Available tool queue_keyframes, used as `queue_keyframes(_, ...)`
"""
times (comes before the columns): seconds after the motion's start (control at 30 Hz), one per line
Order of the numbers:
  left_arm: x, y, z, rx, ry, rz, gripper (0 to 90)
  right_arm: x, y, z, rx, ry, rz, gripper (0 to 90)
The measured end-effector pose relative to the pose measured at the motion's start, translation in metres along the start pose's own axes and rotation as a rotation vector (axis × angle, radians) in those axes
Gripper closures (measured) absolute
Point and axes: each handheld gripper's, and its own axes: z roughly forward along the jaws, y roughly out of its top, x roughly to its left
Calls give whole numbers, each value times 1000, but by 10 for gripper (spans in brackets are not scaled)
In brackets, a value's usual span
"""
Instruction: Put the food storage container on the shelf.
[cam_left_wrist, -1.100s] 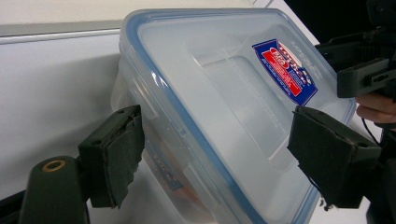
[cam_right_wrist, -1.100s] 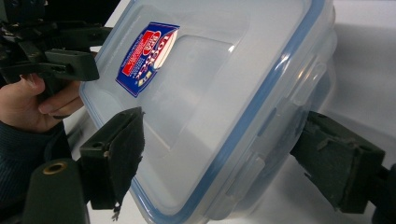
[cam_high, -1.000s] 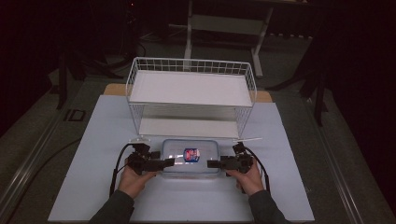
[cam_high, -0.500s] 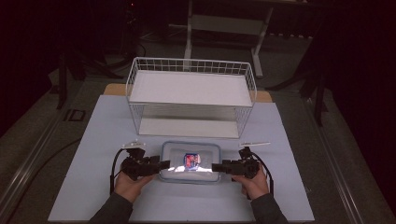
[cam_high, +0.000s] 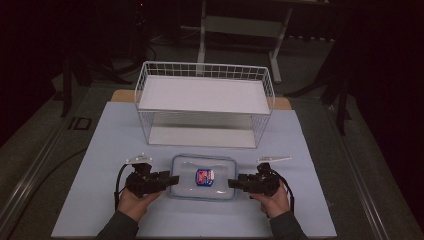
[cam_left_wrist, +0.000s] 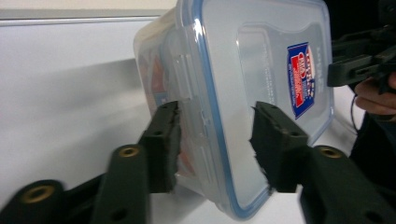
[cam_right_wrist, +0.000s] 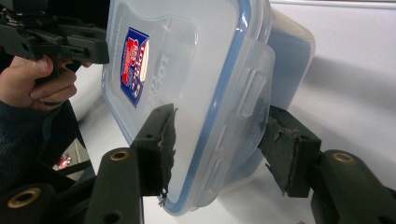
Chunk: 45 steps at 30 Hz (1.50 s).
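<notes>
I had the clear rectangular plastic container with the blue-rimmed lid (cam_high: 203, 177) lying on the pale blue counter (cam_high: 100, 145), at six o'clock from the white wire shelf rack (cam_high: 205, 102). My left tongs (cam_left_wrist: 212, 140) had just been closing over its nine o'clock end, one pad touching the wall, the other just off the lid. My right tongs (cam_right_wrist: 217, 144) had been clenching over the three o'clock latch flap. I judged this the grasping step; next, a level two-handed lift toward the rack.
</notes>
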Motion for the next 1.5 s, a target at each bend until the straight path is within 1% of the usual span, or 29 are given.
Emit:
queue_keyframes(0.07, 2, 0, 0, -1, -5, -2, 512, 1, 0, 1, 0, -4, -8, 461)
queue_keyframes(0.13, 4, 0, -1, -6, -2, -13, 503, 1, 0, 2, -1, -2, -19, 460)
queue_keyframes(0.17, 5, 0, -1, -10, 4, -20, 484, 1, 0, 2, -2, -3, -25, 459)
queue_keyframes(0.23, 7, 0, -1, -17, 16, -22, 445, 2, 0, 3, 2, -6, -43, 456)
queue_keyframes(0.3, 8, 0, -1, -17, 8, -21, 440, 3, 0, 4, 3, -8, -49, 455)
queue_keyframes(0.33, 9, 0, -1, -18, 14, -20, 430, 3, 0, 4, 3, -9, -51, 454)
queue_keyframes(0.4, 10, 0, 0, -20, 33, -26, 376, 4, 0, 4, 2, -9, -51, 454)
queue_keyframes(0.43, 10, 1, 0, -23, 37, -31, 355, 4, 0, 4, 2, -11, -53, 454)
queue_keyframes(0.53, 12, 1, 0, -34, 40, -38, 329, 4, 0, 5, 2, -13, -63, 455)
queue_keyframes(0.6, 14, 1, 0, -33, 21, -46, 328, 5, 1, 5, 3, -13, -69, 454)
queue_keyframes(0.63, 16, 2, 0, -31, 0, -48, 339, 5, 1, 5, 4, -13, -69, 455)
queue_keyframes(0.67, 18, 2, 0, -29, -22, -54, 363, 5, 1, 5, 3, -13, -70, 455)
queue_keyframes(0.7, 18, 2, 0, -29, -22, -54, 389, 4, 1, 5, 4, -13, -70, 454)
queue_keyframes(0.73, 21, 2, 0, -23, -66, -65, 423, 4, 1, 5, 5, -12, -71, 454)
queue_keyframes(0.83, 24, 3, 0, -18, -98, -72, 466, 4, 1, 5, 6, -12, -75, 455)
queue_keyframes(0.9, 24, 3, 0, -17, -103, -72, 475, 4, 1, 5, 7, -11, -76, 455)
queue_keyframes(0.97, 26, 3, 1, -11, -120, -79, 477, 4, 1, 5, 7, -6, -80, 457)
queue_keyframes(1.03, 28, 3, 1, -6, -136, -75, 478, 4, 1, 5, 6, -5, -84, 459)
queue_keyframes(1.17, 29, 3, 1, -3, -154, -53, 483, 3, 2, 5, 6, -1, -97, 463)
queue_keyframes(1.23, 30, 3, 1, 0, -159, -49, 485, 4, 2, 4, 8, 0, -102, 469)
queue_keyframes(1.27, 30, 3, 1, 5, -167, -40, 486, 4, 2, 4, 8, 2, -101, 474)
queue_keyframes(1.3, 30, 3, 0, 8, -171, -40, 486, 3, 2, 4, 7, 7, -98, 479)
queue_keyframes(1.37, 30, 3, 0, 11, -172, -44, 486, 3, 2, 4, 8, 9, -94, 483)
queue_keyframes(1.43, 29, 3, -1, 16, -168, -30, 480, 1, 2, 3, 5, 23, -87, 493)
queue_keyframes(1.5, 30, 2, -1, 19, -173, -27, 475, 1, 2, 3, 5, 28, -87, 494)
